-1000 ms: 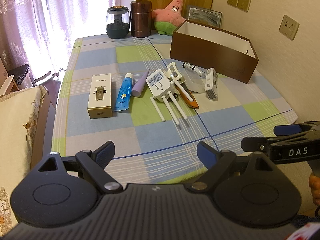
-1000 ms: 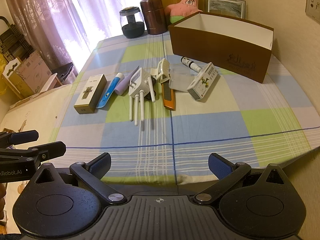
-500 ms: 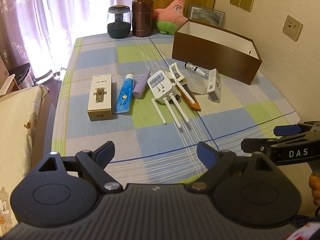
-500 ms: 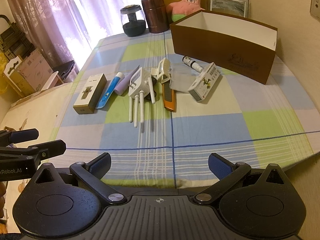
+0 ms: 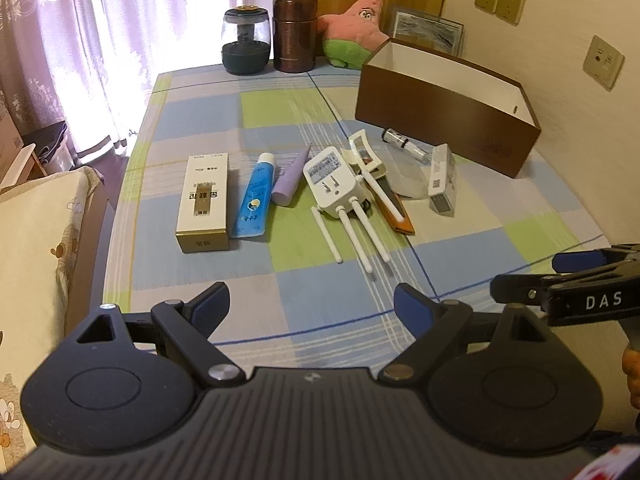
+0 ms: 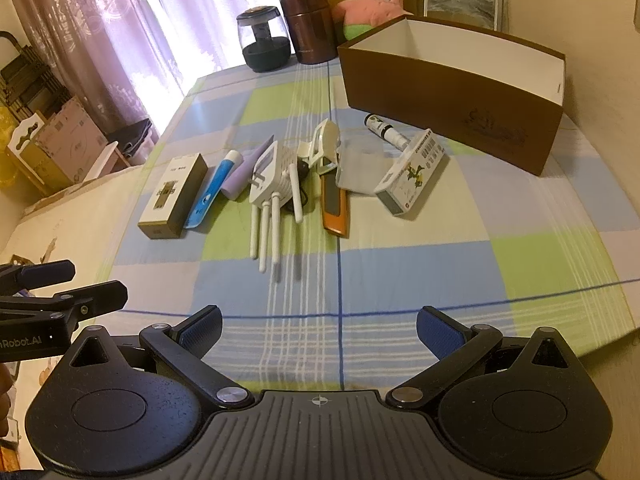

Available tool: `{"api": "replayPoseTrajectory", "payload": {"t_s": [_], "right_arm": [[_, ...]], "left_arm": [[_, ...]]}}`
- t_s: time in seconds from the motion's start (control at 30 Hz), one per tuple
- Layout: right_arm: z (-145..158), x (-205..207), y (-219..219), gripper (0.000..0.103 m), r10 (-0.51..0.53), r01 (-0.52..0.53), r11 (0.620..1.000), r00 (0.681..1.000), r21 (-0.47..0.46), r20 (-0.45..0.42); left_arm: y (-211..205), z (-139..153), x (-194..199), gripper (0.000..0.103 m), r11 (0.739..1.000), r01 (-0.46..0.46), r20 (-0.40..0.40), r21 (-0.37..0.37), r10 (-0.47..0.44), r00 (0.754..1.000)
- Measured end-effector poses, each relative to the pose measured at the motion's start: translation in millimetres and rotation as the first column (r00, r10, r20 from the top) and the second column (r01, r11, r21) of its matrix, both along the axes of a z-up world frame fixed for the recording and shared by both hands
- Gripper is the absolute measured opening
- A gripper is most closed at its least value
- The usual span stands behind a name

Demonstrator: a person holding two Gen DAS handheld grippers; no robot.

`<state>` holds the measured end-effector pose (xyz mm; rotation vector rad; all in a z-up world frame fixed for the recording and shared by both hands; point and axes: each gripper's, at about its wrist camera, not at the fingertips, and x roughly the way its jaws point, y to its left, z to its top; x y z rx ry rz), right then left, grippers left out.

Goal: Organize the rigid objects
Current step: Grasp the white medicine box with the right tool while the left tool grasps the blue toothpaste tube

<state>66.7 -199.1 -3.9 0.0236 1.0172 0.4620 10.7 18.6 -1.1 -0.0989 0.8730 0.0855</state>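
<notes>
As both advance, router (image 5: pixel 334 182) looms nearer.

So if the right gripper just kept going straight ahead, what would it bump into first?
Probably the white router: its antennas point back toward the open right gripper, with only bare tablecloth between. Depth is hard to judge; it might meet the cloth first.

1. Right gripper (image 6: pixel 319 322) sits over the near edge of the checked tablecloth (image 6: pixel 400 272), fingers wide apart, nothing between them.
2. Left gripper (image 6: pixel 60 284) pokes in at the left edge.
3. Row of stuff mid-table: gold-and-white box (image 6: pixel 172 196), blue tube (image 6: pixel 210 194), purple tube (image 6: pixel 244 174), white router (image 6: pixel 272 184), orange utility knife (image 6: pixel 335 210), small printed box (image 6: pixel 412 172).
4. Open brown box (image 6: pixel 452 100) sits behind them on the right, looks empty.
</notes>
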Motion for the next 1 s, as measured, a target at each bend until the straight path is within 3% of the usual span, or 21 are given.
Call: {"api": "replayPoseTrajectory", "payload": {"t_s": [0.43, 0.7, 1.0], "right_arm": [[-14, 74, -18, 0.101, -0.034, 0.034, 0.999, 0.999, 0.039, -0.002], [-33, 128, -36, 0.087, -0.039, 0.039, 0.998, 0.999, 0.047, -0.004], [-62, 180, -46, 0.074, -0.014, 0.021, 0.995, 0.997, 0.102, -0.072]], "left_arm": [[14, -14, 55, 0.087, 0.994, -0.111, -0.052, 0.018, 0.112, 0.992], [20, -24, 81, 0.087, 0.985, -0.172, -0.066, 0.029, 0.173, 0.983], [22, -37, 106, 0.087, 0.963, -0.268, -0.098, 0.043, 0.271, 0.958]]}}
